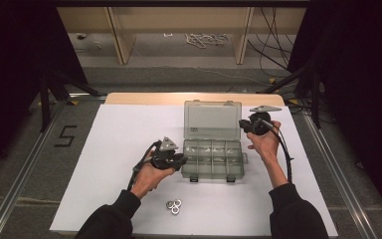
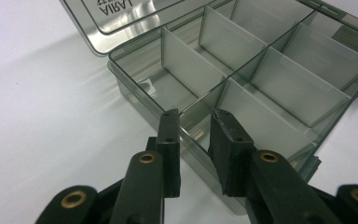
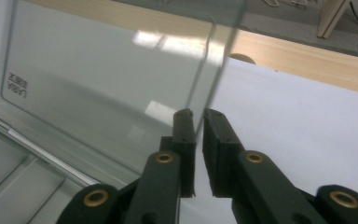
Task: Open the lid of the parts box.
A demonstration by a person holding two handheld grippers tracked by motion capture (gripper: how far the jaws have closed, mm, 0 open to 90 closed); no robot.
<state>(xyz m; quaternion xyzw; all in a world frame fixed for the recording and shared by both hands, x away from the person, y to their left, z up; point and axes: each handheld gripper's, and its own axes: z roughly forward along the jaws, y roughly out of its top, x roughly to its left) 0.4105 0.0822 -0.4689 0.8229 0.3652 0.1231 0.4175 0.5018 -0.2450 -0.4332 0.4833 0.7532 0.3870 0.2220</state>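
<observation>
A: Where's the box [image 1: 213, 159]?
B: Mid-table on the white sheet [image 1: 124, 134], lid [image 1: 213, 119] raised at its far side.
A: The left gripper [image 2: 195, 122]?
B: At the box's near-left corner, jaws straddling the wall [image 2: 191, 140]; whether they pinch it, I cannot tell.
A: The right gripper [image 3: 197, 116]?
B: Clamped on the lid's right edge. Metal rings [image 1: 174, 205] lie near the front edge.
</observation>
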